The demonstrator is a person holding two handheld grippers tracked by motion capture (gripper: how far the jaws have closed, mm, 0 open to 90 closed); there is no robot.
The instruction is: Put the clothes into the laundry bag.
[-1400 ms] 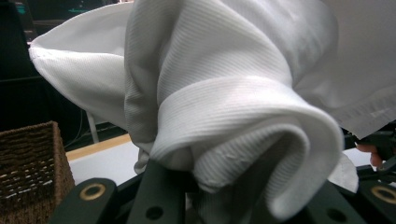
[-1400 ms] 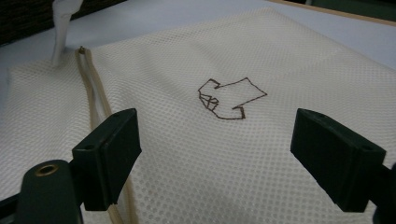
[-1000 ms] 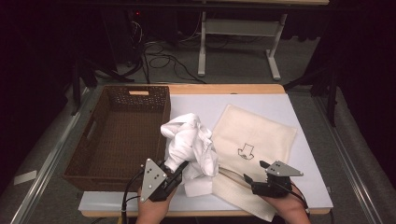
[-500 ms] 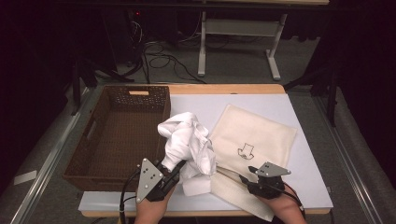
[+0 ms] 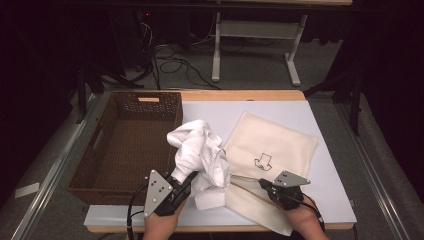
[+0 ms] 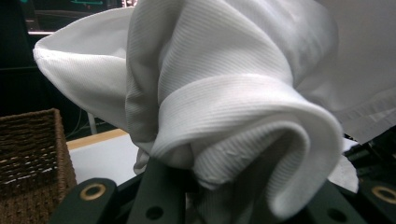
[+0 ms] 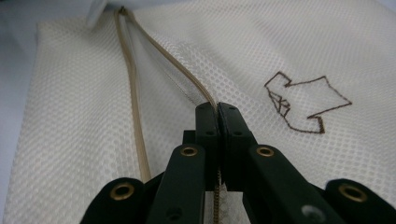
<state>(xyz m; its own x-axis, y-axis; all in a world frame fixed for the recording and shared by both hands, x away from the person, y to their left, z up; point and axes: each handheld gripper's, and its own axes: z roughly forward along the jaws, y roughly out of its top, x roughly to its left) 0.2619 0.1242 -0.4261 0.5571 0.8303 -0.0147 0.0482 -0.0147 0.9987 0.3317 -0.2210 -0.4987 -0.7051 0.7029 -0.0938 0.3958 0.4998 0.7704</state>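
Where the pale blue mat [image 5: 320, 120] covers the wooden table [image 5: 240, 95], the items lie as follows. Item one: a white ribbed garment [image 5: 200, 150], bunched and lifted above the mat near its front edge, just right of the basket; the left gripper [image 5: 182, 184] has its jaws closed on a lower fold of it, and the left gripper view shows a rolled hem [image 6: 243, 121] bulging directly over the black jaws. Item two: a cream mesh laundry bag [image 5: 272, 150], flat on the mat to the right of the garment, bearing a small dark embroidered outline [image 5: 262, 161]; its tan zipper [image 7: 135, 98] stands parted, the two tracks spreading away from the gripper. The right gripper [image 5: 262, 186] has its jaws pressed together on the zipper edge of the bag, with no gap visible in the right gripper view [image 7: 217, 109]. Item three: a dark brown wicker basket [image 5: 100, 150], rectangular, at the left side of the table, partly off the mat. Item four: cables [image 5: 170, 57] on the floor beyond the table.
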